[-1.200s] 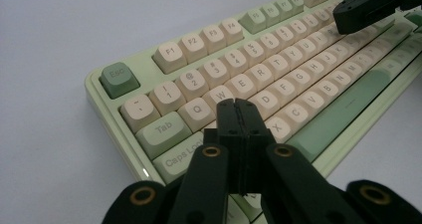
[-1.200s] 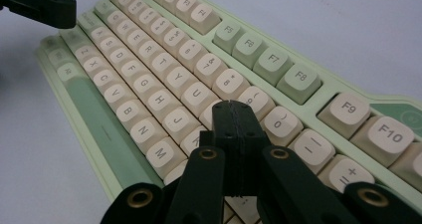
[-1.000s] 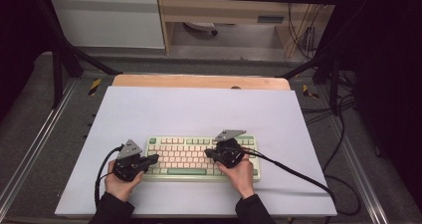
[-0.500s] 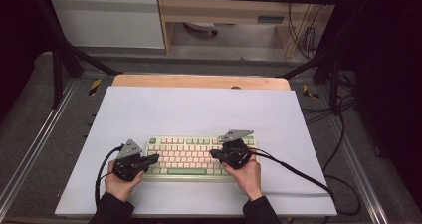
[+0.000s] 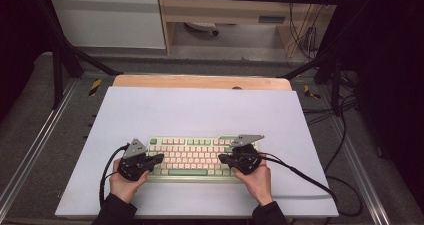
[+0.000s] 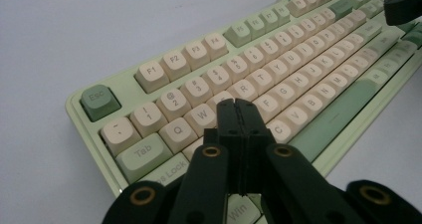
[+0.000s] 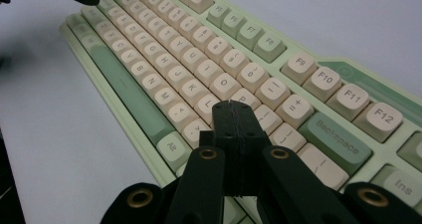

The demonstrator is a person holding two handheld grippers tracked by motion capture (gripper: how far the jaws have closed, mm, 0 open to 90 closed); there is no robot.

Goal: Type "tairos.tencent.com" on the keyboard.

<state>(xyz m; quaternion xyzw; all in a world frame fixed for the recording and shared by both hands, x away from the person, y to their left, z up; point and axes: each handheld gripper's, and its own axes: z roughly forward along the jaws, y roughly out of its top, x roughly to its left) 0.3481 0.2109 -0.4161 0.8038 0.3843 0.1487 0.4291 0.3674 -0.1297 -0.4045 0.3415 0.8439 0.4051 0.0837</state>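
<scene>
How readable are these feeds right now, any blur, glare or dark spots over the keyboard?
High view: even light on the keyboard, legends too small to read, surroundings dark. Left gripper view: near keys sharp, far end soft, left gripper casts no harsh shadow. Right gripper view: right gripper and mid keys clear, far rows blurred; no glare.

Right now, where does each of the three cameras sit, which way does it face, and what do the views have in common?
High view: fixed above the person's side, facing forward and down on the white table top; both hands, the left gripper and the right gripper show.
Left gripper view: rides the left gripper, looking along its shut jaws across the Esc end.
Right gripper view: rides the right gripper, looking along its shut jaws across the Backspace end.
Shared: all three show the pale green and cream keyboard.
</scene>
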